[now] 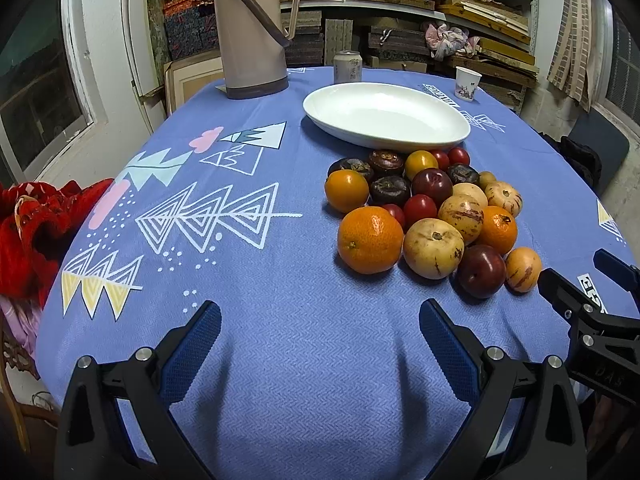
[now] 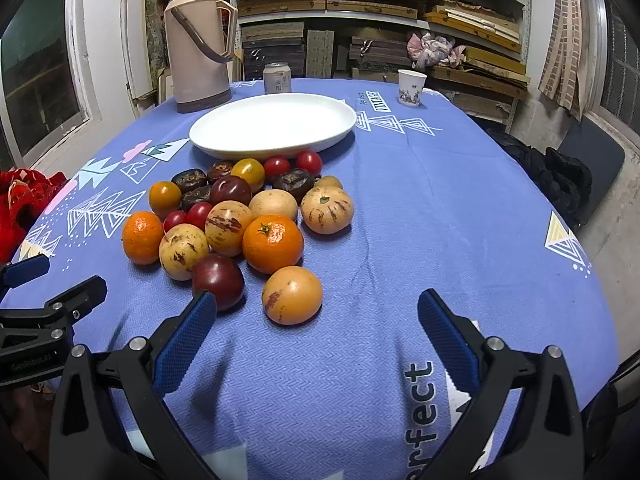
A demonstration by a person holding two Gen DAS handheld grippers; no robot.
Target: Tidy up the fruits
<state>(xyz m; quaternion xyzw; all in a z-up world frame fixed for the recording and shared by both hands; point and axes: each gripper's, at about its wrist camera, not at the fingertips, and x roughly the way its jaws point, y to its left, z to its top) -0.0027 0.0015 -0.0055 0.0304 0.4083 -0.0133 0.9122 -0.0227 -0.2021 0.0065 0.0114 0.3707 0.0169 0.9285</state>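
Fruit [image 1: 428, 216] lies heaped on the blue cloth [image 1: 248, 280], just in front of the empty white plate [image 1: 384, 114]; left gripper [image 1: 320, 344] hangs over bare cloth with fingers spread wide, holding nothing; right gripper [image 2: 318, 332] likewise gapes empty, its left finger [image 2: 188, 332] just beside a dark plum [image 2: 218, 280]; flask [image 1: 252, 28], can [image 1: 347, 66] and cup [image 1: 467, 83] stand behind the plate.

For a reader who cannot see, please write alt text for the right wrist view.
The open right gripper hovers over a blue tablecloth, facing a pile of mixed fruit before an empty white plate.
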